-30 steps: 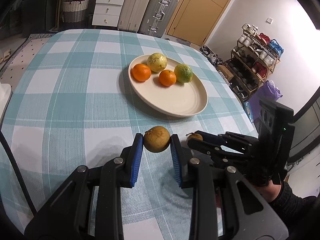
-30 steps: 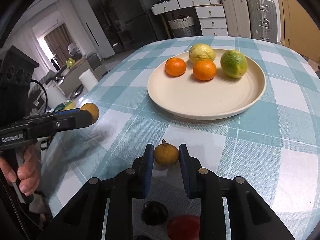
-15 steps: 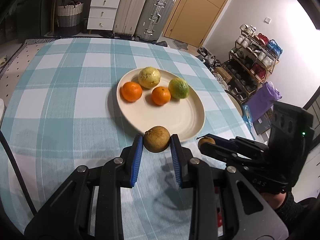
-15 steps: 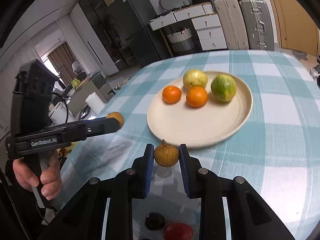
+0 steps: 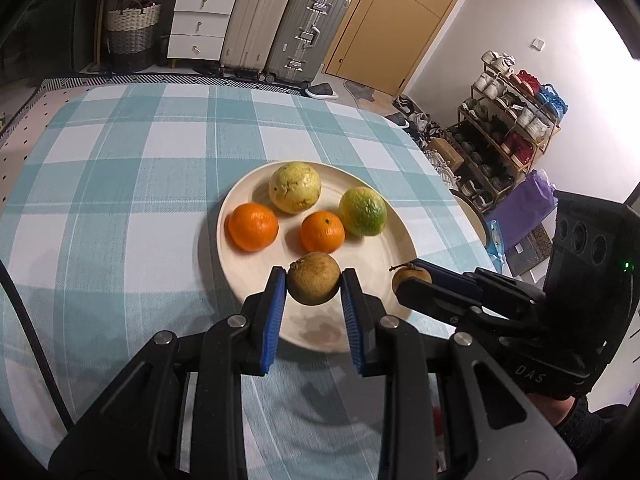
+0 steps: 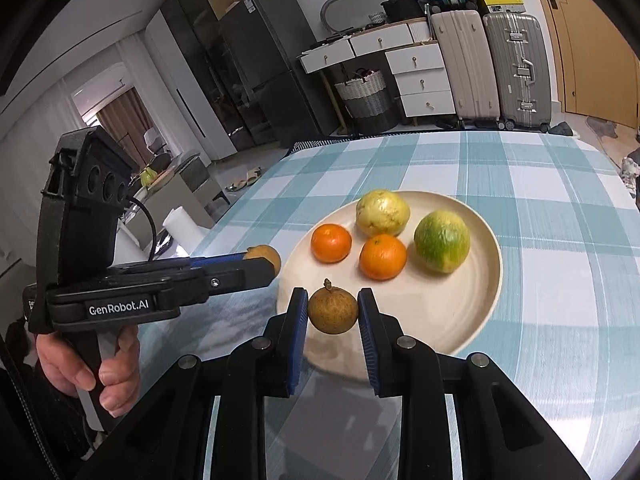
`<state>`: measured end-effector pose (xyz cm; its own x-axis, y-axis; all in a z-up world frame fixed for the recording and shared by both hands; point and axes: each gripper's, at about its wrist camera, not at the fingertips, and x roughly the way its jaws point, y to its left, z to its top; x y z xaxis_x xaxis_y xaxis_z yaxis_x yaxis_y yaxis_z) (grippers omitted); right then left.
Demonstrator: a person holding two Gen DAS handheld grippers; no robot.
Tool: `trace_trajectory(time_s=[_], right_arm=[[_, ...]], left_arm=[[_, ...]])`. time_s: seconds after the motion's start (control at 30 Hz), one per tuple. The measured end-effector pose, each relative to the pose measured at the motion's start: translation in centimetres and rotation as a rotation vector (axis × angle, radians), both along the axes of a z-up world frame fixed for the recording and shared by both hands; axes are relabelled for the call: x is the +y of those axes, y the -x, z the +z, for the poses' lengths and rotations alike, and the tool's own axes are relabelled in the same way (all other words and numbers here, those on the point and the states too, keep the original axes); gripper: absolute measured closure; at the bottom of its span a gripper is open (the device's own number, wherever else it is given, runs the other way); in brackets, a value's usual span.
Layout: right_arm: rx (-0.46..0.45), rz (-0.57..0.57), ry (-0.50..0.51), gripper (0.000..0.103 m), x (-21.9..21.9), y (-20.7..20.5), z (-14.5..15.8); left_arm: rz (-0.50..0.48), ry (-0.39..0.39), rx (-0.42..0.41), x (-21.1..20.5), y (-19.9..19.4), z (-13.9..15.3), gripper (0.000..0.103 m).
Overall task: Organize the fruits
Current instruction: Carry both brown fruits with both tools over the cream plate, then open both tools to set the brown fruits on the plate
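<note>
A cream plate (image 5: pixel 384 288) (image 6: pixel 476 312) on the checked tablecloth carries two oranges (image 5: pixel 253 227) (image 6: pixel 383 256), a yellow fruit (image 5: pixel 295 187) (image 6: pixel 383 213) and a green-yellow citrus (image 5: pixel 363 212) (image 6: pixel 441 241). My left gripper (image 5: pixel 313 285) is shut on a small brown fruit (image 5: pixel 313 283), held above the plate's near rim. My right gripper (image 6: pixel 333 311) is shut on a second brown fruit (image 6: pixel 333 310) with a stem, also over the near rim. Each gripper shows in the other's view: the right gripper (image 5: pixel 412 278) at the right, the left gripper (image 6: pixel 264 258) at the left, held by a hand (image 6: pixel 100 364).
The table (image 5: pixel 120 184) with its teal and white cloth stretches beyond the plate. Behind it stand suitcases (image 5: pixel 280 24), a white drawer unit (image 5: pixel 200 20) and a woven basket (image 5: pixel 132 28). A shoe rack (image 5: pixel 508 128) lines the right wall.
Both grippers moved forward from the table's near side to above the plate's near rim, each still holding its brown fruit. The right one also rose a little.
</note>
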<state>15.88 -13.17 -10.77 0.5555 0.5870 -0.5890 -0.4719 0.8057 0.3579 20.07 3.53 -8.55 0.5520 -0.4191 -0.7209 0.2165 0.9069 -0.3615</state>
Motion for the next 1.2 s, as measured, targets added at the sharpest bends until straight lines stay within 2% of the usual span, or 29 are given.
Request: trace_trajectory(time_s=[0.43, 0.63, 0.9, 1.1, 1.17, 1.2], right_arm=[[0.028, -0.020, 0.005, 0.077, 0.2, -3.4, -1.4], [0.029, -0.027, 0.017, 0.077, 0.4, -3.7, -1.8], [0.031, -0.044, 0.037, 0.077, 0.5, -4.1, -2.4], [0.005, -0.042, 0.012, 0.077, 0.4, -3.9, -1.9], [-0.004, -0.046, 0.010, 0.073, 0.3, -3.8, -1.7], [-0.006, -0.044, -0.001, 0.065, 0.2, -3.9, -1.6]], left_arm=[[-0.021, 0.000, 0.036, -1.4, -3.5, -2.4, 0.078], [-0.021, -0.004, 0.053, -1.6, -4.2, -3.3, 0.078], [-0.019, -0.001, 0.064, -1.9, -4.5, -3.9, 0.078], [-0.003, 0.016, 0.031, -1.9, -4.6, -3.0, 0.076], [0.000, 0.004, 0.032, -1.9, -4.7, -2.8, 0.076], [0.001, 0.004, 0.031, -1.8, -4.7, -2.7, 0.076]])
